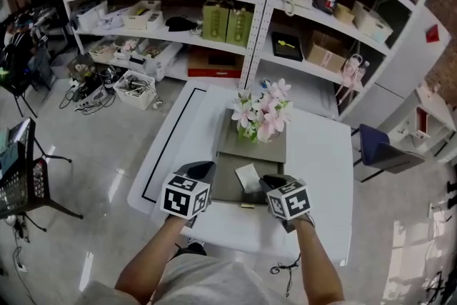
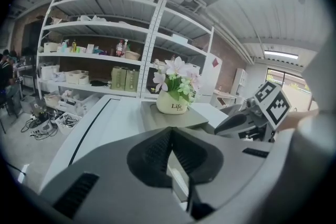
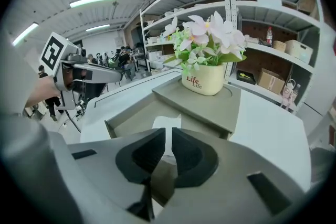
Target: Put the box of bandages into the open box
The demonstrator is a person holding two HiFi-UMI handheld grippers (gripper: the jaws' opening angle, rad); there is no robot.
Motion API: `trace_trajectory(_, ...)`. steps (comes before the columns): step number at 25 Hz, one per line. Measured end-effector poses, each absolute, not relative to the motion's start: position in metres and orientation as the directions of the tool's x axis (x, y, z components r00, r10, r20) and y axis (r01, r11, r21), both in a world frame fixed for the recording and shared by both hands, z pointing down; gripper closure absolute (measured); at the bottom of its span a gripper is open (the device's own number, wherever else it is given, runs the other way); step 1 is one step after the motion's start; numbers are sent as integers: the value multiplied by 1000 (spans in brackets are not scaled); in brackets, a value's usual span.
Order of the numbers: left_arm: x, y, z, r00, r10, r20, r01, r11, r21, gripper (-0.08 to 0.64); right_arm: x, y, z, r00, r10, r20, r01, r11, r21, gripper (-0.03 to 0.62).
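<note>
Counting up: two grippers, one bandage box, one open box, one flower pot. The left gripper [image 1: 198, 170] sits at the open box's left edge, jaws pinched together with nothing in them. The grey open box [image 1: 227, 187] is on the white surface [image 1: 321, 153]. The white bandage box [image 1: 248, 177] lies flat inside it, long side roughly pointing away toward the flower pot [image 1: 260, 114], a bit skewed. The right gripper [image 1: 273, 183] is just beside it, jaws almost touching, a sliver of gap at the tips, holding nothing.
</note>
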State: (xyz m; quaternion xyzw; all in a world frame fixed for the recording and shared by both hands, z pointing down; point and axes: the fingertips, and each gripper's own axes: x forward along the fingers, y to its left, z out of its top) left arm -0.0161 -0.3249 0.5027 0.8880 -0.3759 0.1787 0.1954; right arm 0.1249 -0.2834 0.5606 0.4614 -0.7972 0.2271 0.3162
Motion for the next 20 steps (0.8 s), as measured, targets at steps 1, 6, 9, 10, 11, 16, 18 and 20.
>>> trace_trajectory(1, -14, -323, 502, 650, -599, 468, -739, -640, 208, 557, 128, -282, 557, -376, -601, 705, -881, 468, -70, 551)
trace_trajectory(6, -7, -315, 496, 635, -610, 475, -748, -638, 181, 557, 140, -270, 533, -384, -650, 656, -890, 449, -76, 561)
trace_trajectory(9, -2, -310, 492, 625, -625, 468, -757, -632, 167, 557, 149, -263, 520, -384, -680, 625, -896, 438, -74, 566)
trace_trajectory(10, -1, -308, 491, 622, -629, 465, -759, -630, 164, 557, 152, -260, 516, -384, -689, 614, -897, 436, -72, 566)
trace_trajectory(11, 1, -306, 490, 620, -634, 463, -762, -628, 161, 557, 154, -257, 511, -384, -698, 604, -898, 435, -69, 569)
trace_trajectory(16, 8, -296, 481, 613, -650, 449, -767, -626, 140, 557, 168, -243, 489, -384, -744, 547, -906, 418, -67, 586)
trace_trajectory(18, 9, -291, 478, 609, -662, 438, -771, -624, 128, 557, 169, -238, 480, -394, -760, 516, -905, 418, -75, 588)
trace_trajectory(20, 10, -286, 474, 606, -673, 424, -774, -622, 118, 557, 170, -232, 468, -400, -781, 479, -906, 417, -77, 588)
